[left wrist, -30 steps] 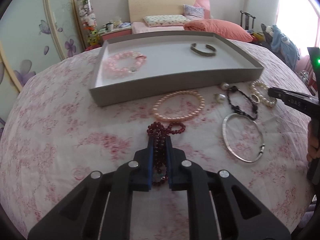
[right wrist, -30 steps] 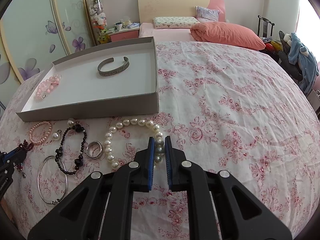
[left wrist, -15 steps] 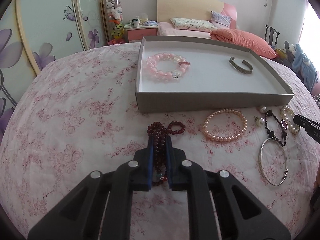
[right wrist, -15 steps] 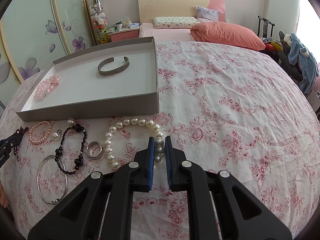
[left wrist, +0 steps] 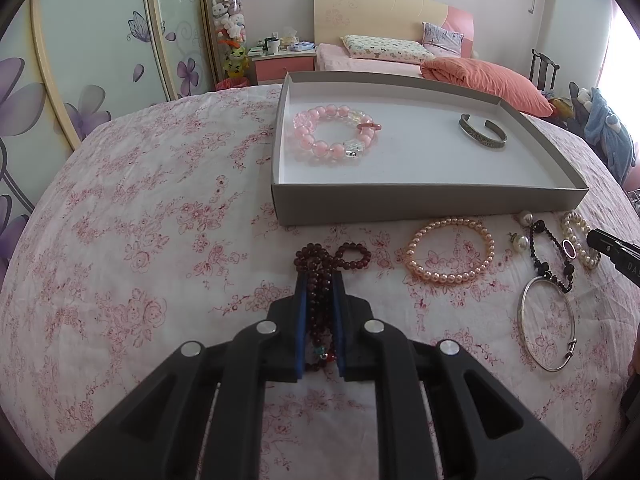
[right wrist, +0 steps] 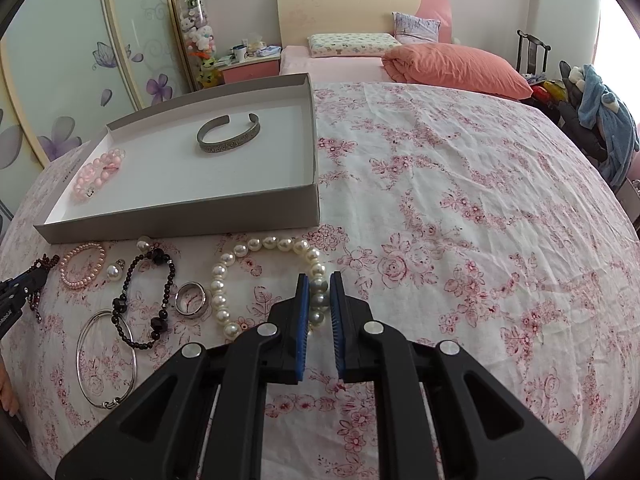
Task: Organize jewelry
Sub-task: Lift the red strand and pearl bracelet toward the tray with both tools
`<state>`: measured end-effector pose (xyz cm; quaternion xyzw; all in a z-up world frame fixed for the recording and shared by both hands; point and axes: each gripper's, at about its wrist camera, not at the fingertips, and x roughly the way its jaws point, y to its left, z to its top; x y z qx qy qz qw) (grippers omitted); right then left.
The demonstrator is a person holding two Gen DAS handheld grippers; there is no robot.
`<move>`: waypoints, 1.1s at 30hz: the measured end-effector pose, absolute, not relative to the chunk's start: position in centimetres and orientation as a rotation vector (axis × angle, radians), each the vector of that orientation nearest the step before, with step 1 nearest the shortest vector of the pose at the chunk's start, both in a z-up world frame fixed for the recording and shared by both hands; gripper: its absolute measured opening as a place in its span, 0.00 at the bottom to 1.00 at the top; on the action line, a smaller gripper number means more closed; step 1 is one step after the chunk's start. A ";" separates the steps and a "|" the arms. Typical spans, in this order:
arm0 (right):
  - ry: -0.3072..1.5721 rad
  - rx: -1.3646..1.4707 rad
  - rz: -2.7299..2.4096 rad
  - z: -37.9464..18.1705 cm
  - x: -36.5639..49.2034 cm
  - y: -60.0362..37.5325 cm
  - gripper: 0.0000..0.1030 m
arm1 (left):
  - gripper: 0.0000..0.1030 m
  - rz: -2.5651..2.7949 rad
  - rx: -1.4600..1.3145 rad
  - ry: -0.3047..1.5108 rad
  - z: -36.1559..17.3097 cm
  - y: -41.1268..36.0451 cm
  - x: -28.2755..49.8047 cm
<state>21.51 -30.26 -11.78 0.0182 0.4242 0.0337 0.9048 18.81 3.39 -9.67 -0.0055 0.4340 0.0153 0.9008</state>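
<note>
My left gripper point(left wrist: 320, 280) is shut on a dark red bead bracelet point(left wrist: 332, 258), its loops hanging out past the fingertips in front of the grey tray point(left wrist: 432, 202). The tray holds a pink bead bracelet point(left wrist: 334, 131) and a metal cuff point(left wrist: 482, 133). My right gripper point(right wrist: 319, 280) is shut on the white pearl bracelet point(right wrist: 256, 245), which lies on the floral cloth. Loose on the cloth are a peach pearl bracelet point(left wrist: 450, 250), a black bead bracelet point(right wrist: 140, 300), a silver bangle point(right wrist: 106, 364), a ring point(right wrist: 193, 298) and pearl earrings point(right wrist: 114, 270).
The tray point(right wrist: 192, 216) sits at the back left of the round cloth-covered table in the right wrist view. A bed with an orange pillow point(right wrist: 452, 66) stands behind, and a wardrobe with flower decals point(left wrist: 80, 60) is at the left. A chair with clothes point(right wrist: 600, 116) is at the right.
My left gripper has swung leftward with the dark red bracelet, so the tray now sits to the right in its view. The right gripper has stayed still on the pearls.
</note>
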 end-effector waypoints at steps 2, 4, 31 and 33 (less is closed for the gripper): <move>0.876 0.037 0.069 -11.8 21.5 -30.3 0.12 | 0.12 0.031 -0.012 0.898 -9.7 3.4 18.8; 0.877 0.038 0.069 -11.8 21.5 -30.3 0.12 | 0.12 0.031 -0.013 0.898 -9.7 3.4 18.8; 0.763 0.092 0.115 -9.9 20.1 -30.5 0.10 | 0.11 0.010 -0.042 0.884 -9.6 3.7 18.5; 0.711 0.108 0.145 -8.7 19.2 -30.3 0.10 | 0.10 -0.001 -0.056 0.850 -9.0 3.9 17.9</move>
